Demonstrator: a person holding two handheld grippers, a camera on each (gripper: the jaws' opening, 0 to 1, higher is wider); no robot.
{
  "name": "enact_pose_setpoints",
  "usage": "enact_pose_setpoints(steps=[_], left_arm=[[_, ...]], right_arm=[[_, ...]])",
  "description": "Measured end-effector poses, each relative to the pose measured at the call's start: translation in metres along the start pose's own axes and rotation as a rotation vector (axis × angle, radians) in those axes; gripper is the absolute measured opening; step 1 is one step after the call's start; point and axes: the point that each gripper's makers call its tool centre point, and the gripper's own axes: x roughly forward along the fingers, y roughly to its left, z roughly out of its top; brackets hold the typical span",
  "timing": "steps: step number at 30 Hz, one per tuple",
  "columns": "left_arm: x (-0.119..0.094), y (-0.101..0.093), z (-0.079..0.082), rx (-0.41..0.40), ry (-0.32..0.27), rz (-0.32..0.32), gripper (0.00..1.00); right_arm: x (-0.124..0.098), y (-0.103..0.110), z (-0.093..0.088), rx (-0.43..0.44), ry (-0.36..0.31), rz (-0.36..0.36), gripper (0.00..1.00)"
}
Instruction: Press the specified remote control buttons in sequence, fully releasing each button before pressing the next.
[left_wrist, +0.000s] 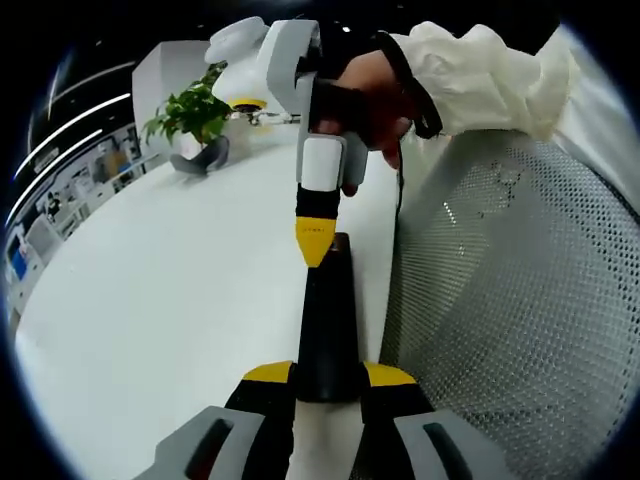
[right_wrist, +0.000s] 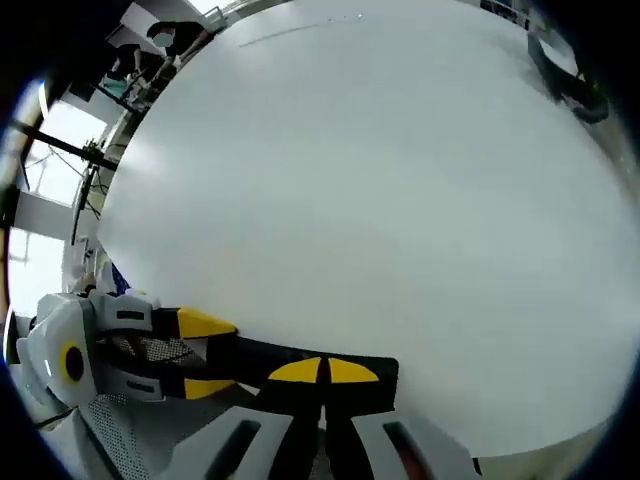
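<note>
Remote control (left_wrist: 326, 320): long, black, narrow; lies on the white bench close to its edge, its near end clamped between the yellow-tipped jaws of the left tool; buttons cannot be made out in either view
Remote control, right gripper view (right_wrist: 300, 361): runs across the lower part of the picture, from the left tool to just under the right tool's tips
Left tool (left_wrist: 328, 377): clenched on the near end of the remote control, one yellow pad on each side of it, jaws touching its flanks
Left tool, right gripper view (right_wrist: 195, 355): comes in from the left, white body, yellow pads above and below the end of the remote control
Right tool (left_wrist: 316, 240): comes down from above, held by a hand (left_wrist: 375, 90) in a white sleeve (left_wrist: 480, 75); its yellow tips are drawn together into one point resting on the far part of the remote control; jaws closed with nothing between them
Right tool, right gripper view (right_wrist: 323, 371): yellow tips side by side, meeting, set against the top of the remote control
Bench (right_wrist: 380, 200): white, smooth, round-edged
Potted plant (left_wrist: 192, 125): green leaves in a grey pot, far side of the bench, well apart from the remote control
Mesh chair (left_wrist: 520, 300): grey perforated surface, just beside the bench edge
</note>
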Motion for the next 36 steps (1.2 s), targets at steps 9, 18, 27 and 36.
enact_pose_setpoints(steps=[9,18,27,36], left_arm=[[0.0,0.0,0.0,-0.001,-0.002,-0.002,0.24],[0.0,0.001,0.0,-0.008,-0.006,0.007,0.25],[0.0,0.001,0.0,-0.008,-0.005,0.004,0.25],[0.0,0.0,0.0,-0.003,-0.004,0.001,0.25]], right_arm=[[-0.004,0.003,-0.003,-0.038,-0.145,0.046,0.0],[-0.006,0.005,-0.001,-0.07,-0.205,0.056,0.0],[-0.007,0.008,-0.008,0.018,-0.148,0.103,0.0],[-0.005,0.018,-0.02,0.007,-0.066,0.134,0.0]])
